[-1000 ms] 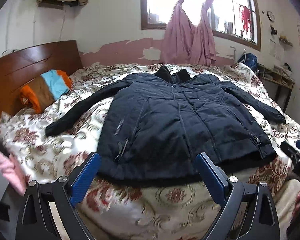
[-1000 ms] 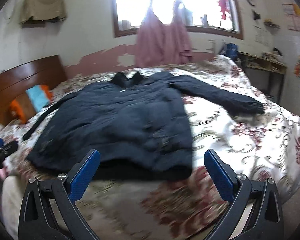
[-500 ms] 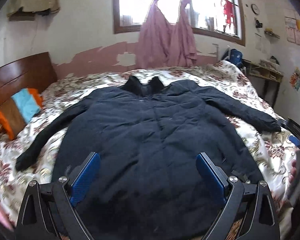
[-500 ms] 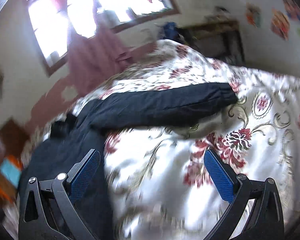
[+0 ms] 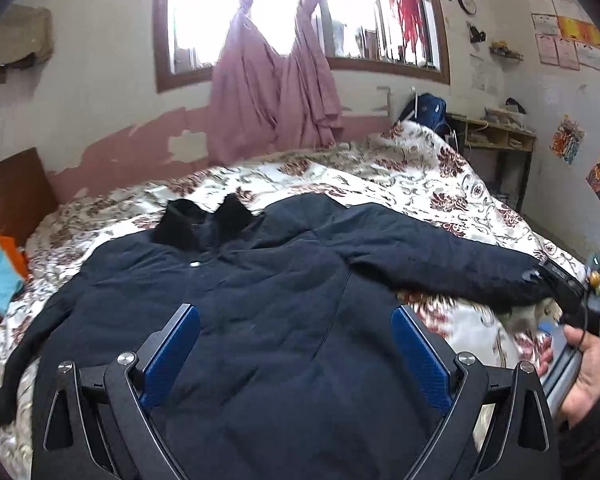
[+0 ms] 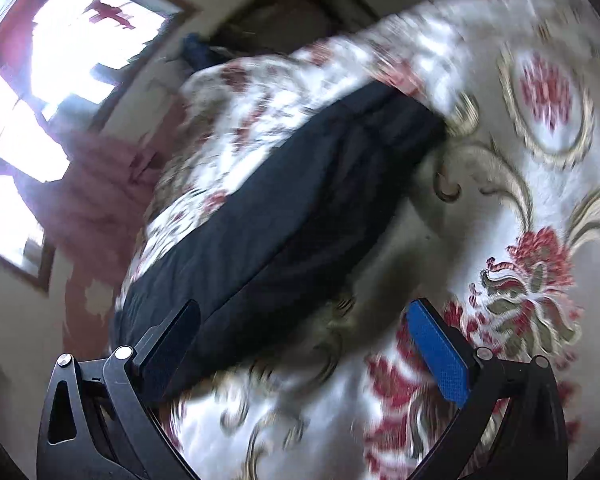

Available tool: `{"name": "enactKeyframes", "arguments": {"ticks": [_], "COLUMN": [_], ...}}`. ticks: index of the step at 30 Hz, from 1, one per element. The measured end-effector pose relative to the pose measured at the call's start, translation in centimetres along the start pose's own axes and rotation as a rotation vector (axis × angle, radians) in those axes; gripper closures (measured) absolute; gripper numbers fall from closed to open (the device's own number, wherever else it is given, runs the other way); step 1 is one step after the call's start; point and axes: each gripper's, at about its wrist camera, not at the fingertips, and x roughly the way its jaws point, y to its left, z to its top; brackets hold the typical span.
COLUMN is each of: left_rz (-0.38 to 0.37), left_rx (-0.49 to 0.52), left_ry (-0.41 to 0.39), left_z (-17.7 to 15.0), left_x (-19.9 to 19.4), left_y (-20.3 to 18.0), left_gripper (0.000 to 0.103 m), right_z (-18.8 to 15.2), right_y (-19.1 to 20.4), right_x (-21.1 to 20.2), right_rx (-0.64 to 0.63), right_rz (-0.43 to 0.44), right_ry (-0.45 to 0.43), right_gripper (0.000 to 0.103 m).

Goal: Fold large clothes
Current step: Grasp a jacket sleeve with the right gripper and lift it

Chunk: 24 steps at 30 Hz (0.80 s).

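A large dark navy padded jacket (image 5: 268, 304) lies flat, front up, on the floral bedspread (image 5: 400, 176), collar toward the window and both sleeves spread out. My left gripper (image 5: 296, 356) is open and empty, hovering over the jacket's middle. My right gripper (image 6: 304, 356) is open and empty, tilted, low over the bed beside the jacket's right sleeve (image 6: 284, 216). The right gripper also shows in the left wrist view (image 5: 572, 304) at the cuff of that sleeve (image 5: 452, 264). The right wrist view is blurred.
A wooden headboard (image 5: 12, 192) and an orange and blue pillow (image 5: 0, 272) are at the left. A window with pink curtains (image 5: 272, 92) is behind the bed. A desk with shelves (image 5: 496, 148) stands at the right wall.
My left gripper moved forward over the jacket and turned right. My right gripper swung right and down toward the right sleeve's cuff and tilted.
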Motion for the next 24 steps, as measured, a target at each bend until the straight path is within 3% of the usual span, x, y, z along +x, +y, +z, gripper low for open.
{"name": "enactKeyframes", "arguments": {"ticks": [3, 7, 11, 13, 14, 17, 20, 24], "left_rz": [-0.002, 0.014, 0.005, 0.007, 0.011, 0.027, 0.022, 0.001], "left_rx": [-0.034, -0.065, -0.103, -0.12, -0.125, -0.12, -0.132, -0.171], "left_ry": [0.077, 0.112, 0.168, 0.191, 0.208, 0.306, 0.346, 0.389], "left_z": [2.0, 3.4, 3.5, 3.2, 3.1, 1.9, 1.2, 0.5], "left_x": [4.6, 9.9, 14.8, 16.6, 17.6, 20.8, 22.3, 23.3], "left_y": [-1.0, -2.1, -2.8, -3.0, -3.2, -4.2, -4.6, -4.1], "left_gripper": [0.006, 0.006, 0.006, 0.006, 0.006, 0.006, 0.006, 0.004], "right_z": [1.1, 1.4, 1.3, 1.3, 1.8, 2.5, 3.2, 4.2], "right_y": [-1.5, -3.1, -3.6, -4.1, -4.2, -5.4, -5.1, -2.7], "right_x": [2.2, 4.4, 5.7, 6.4, 7.0, 8.3, 8.5, 8.2], "right_rx": [0.099, 0.221, 0.232, 0.258, 0.275, 0.336, 0.358, 0.259], "right_rz": [-0.003, 0.096, 0.109, 0.113, 0.117, 0.141, 0.154, 0.157], "right_ry": [-0.007, 0.002, -0.024, -0.036, -0.035, -0.012, -0.015, -0.068], "right_gripper": [0.001, 0.001, 0.003, 0.022, 0.041, 0.065, 0.078, 0.094]}}
